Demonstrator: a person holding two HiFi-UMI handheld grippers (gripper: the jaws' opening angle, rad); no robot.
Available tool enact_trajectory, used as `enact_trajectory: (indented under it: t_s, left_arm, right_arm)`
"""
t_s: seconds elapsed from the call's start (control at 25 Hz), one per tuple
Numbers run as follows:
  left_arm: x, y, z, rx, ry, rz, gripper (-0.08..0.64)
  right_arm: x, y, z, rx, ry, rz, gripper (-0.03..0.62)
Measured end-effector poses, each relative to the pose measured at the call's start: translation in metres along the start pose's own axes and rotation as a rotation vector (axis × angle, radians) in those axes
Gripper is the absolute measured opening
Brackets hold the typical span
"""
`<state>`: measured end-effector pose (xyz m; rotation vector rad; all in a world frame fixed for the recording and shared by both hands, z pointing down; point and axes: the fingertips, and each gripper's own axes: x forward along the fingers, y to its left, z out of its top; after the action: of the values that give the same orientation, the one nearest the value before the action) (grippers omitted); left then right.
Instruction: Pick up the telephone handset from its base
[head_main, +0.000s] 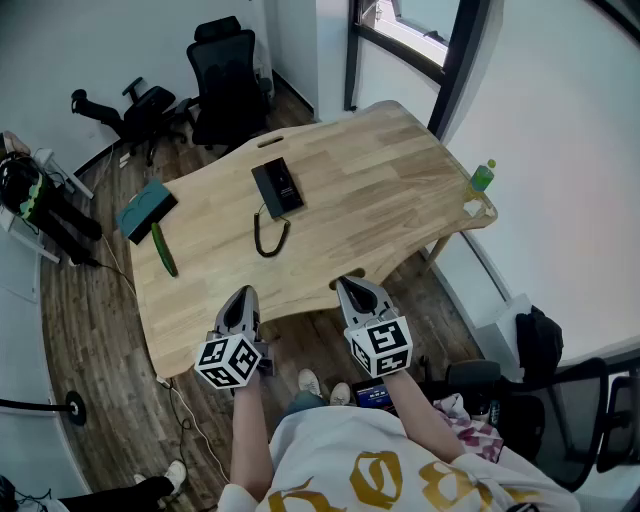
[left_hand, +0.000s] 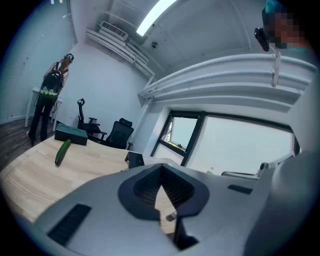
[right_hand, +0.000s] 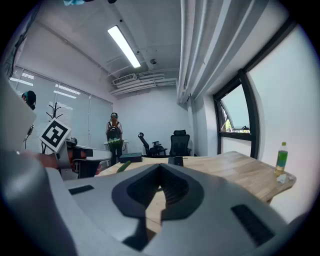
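Handset (head_main: 277, 187) lies mid-counter (head_main: 400, 170), ahead of both tools

It rests on its base, long axis running away from the counter's near edge. Left tool (head_main: 243, 293) and right tool (head_main: 350, 283) hover at that edge, clenched empty; the left looks slightly nearer.

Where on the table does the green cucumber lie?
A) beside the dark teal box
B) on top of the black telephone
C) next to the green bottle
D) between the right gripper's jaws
A: the head view shows the cucumber close beside the teal box, left of the telephone.
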<state>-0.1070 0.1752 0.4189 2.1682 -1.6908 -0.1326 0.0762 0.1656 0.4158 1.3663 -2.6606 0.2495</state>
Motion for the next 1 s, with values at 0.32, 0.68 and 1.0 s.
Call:
enact_trajectory:
  t_s: [0.32,0.68,1.0]
  left_arm:
    - [-0.006,-0.005,-0.004,-0.002,0.001,0.002,0.006]
    - [-0.001,-0.012,-0.005,0.007,-0.005,-0.02,0.006]
    - [0.044,-0.003,-0.003,0.004,0.01,-0.029,0.006]
  right_arm:
    - [-0.006,-0.003,-0.003,0.012,0.002,0.009,0.005]
    - [-0.007,-0.012,-0.012,0.066,0.022,0.017,0.005]
    - [0.028,-0.043,-0.018,0.073,0.053,0.0,0.005]
